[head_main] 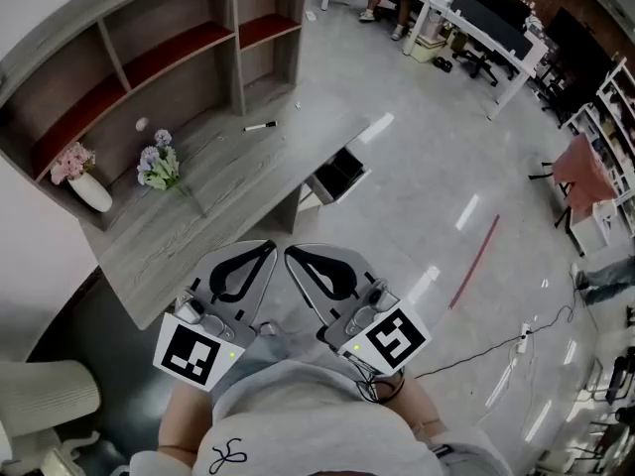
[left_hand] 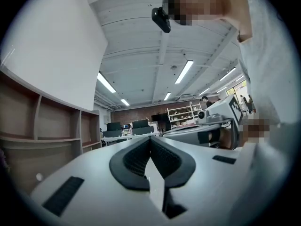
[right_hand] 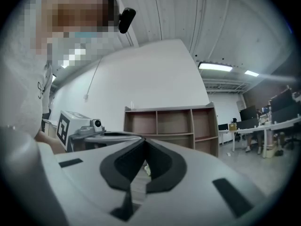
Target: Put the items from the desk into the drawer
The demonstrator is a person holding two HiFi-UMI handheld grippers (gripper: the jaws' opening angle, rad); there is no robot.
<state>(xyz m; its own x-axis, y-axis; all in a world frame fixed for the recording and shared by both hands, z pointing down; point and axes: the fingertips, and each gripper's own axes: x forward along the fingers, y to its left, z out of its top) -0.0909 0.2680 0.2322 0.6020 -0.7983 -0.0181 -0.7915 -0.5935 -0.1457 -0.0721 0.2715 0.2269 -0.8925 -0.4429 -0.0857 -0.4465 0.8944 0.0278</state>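
Observation:
A black marker (head_main: 260, 126) lies on the grey wooden desk (head_main: 228, 181) near its far end. A bunch of purple flowers (head_main: 159, 163) and pink flowers in a white vase (head_main: 81, 178) stand at the desk's left. The drawer (head_main: 339, 174) under the desk's right end is pulled open and looks dark inside. Both grippers are held close to the person's body, in front of the desk's near edge. The left gripper (head_main: 266, 248) (left_hand: 150, 140) is shut with nothing in it. The right gripper (head_main: 291, 253) (right_hand: 143, 142), beside it, is also shut and holds nothing.
A shelf unit (head_main: 149, 58) with red-lined compartments rises behind the desk; a small white object (head_main: 142, 124) sits at its foot. A pale chair (head_main: 45, 395) is at the lower left. White office desks (head_main: 466, 18) and a red strip (head_main: 476, 261) on the floor lie to the right.

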